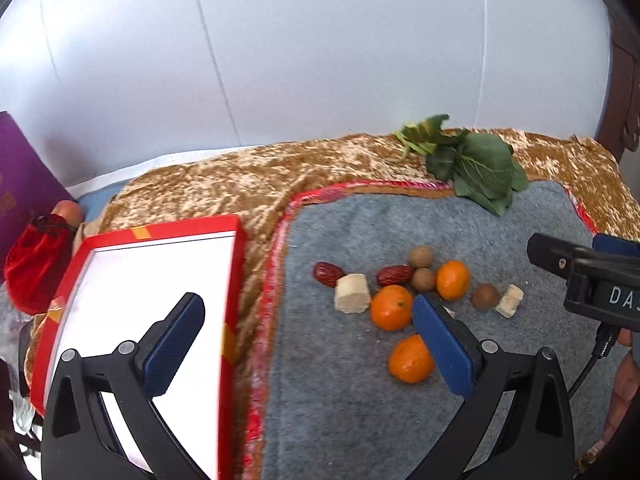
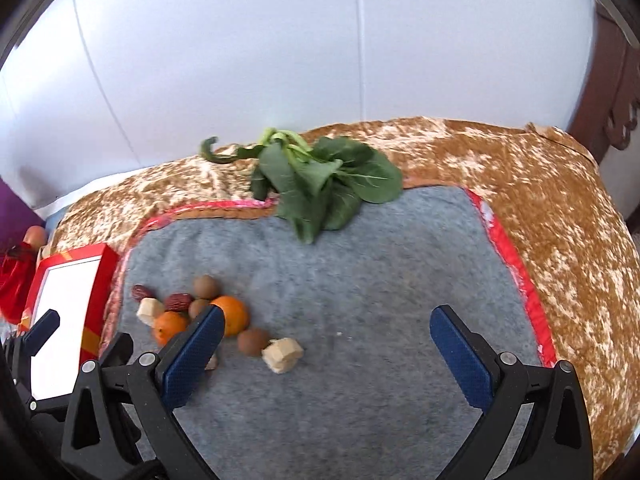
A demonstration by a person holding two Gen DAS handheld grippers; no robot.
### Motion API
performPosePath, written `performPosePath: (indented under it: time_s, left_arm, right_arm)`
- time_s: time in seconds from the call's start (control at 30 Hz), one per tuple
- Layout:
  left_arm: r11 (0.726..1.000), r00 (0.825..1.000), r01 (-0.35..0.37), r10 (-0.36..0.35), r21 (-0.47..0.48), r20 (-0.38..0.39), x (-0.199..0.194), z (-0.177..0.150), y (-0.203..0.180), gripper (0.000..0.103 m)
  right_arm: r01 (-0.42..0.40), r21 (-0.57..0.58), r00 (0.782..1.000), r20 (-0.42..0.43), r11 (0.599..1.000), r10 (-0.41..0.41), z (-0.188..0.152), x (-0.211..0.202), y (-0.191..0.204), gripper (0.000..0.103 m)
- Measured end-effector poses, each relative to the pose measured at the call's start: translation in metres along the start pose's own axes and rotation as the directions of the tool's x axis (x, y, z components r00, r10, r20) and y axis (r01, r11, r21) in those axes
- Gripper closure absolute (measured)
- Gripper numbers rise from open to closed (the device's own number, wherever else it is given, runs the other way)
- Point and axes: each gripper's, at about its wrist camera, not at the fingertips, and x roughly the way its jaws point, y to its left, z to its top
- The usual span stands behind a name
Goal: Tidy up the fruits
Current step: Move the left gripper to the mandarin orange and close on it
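Three mandarins (image 1: 391,307), two red dates (image 1: 394,275), three brown longans (image 1: 421,256) and a few pale cubes (image 1: 352,293) are lying in a loose cluster on the grey mat (image 1: 360,420), just beside the red box (image 1: 236,264) with its bare white floor. Nothing is sitting in the box, so the sorting appears to be only beginning. A bunch of leafy greens (image 2: 328,184) is resting well apart at the mat's far edge, over the gold cloth (image 2: 560,208) covering the bench.

The left claw (image 1: 308,340) is hanging spread wide and gripping nothing, one pad over the box and the other just in front of the nearest mandarin. The right claw (image 2: 326,354) is likewise gaping and holding nothing, its left pad hovering over the fruit cluster. The next move likely calls for lowering one claw around a single fruit and closing gently, since the pieces are touching each other and could roll.
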Motion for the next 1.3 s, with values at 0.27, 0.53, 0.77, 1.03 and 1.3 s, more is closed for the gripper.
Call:
performPosePath:
  time_s: [0.27,0.53,0.77,1.03,1.3]
  left_arm:
    - [0.999,0.998,0.046,-0.045,0.024,-0.038,0.007,0.008,0.000,0.000]
    - [0.992,0.977,0.114,-0.101,0.059,-0.188,0.034,-0.006,0.014,0.000]
    - [0.969,0.957,0.199,-0.160,0.148,-0.243,0.031,-0.028,0.005,0.000]
    - [0.934,0.935,0.290,-0.231,0.207,-0.268,0.033,-0.029,-0.030,0.008]
    - [0.922,0.908,0.344,-0.278,0.179,-0.314,0.051,-0.028,-0.041,0.042]
  right_arm:
    - [-0.020,-0.005,0.999,-0.032,1.000,0.019,-0.004,-0.006,0.003,0.001]
    - [-0.095,0.097,0.983,-0.145,0.991,0.108,-0.006,0.006,-0.016,0.001]
    - [-0.117,0.080,0.973,-0.192,0.990,0.131,-0.003,0.013,-0.008,0.004]
    - [-0.205,0.222,0.924,-0.278,0.953,0.263,-0.011,0.034,-0.023,0.017]
    - [-0.229,0.288,0.898,-0.306,0.930,0.316,-0.012,0.046,-0.028,0.040]
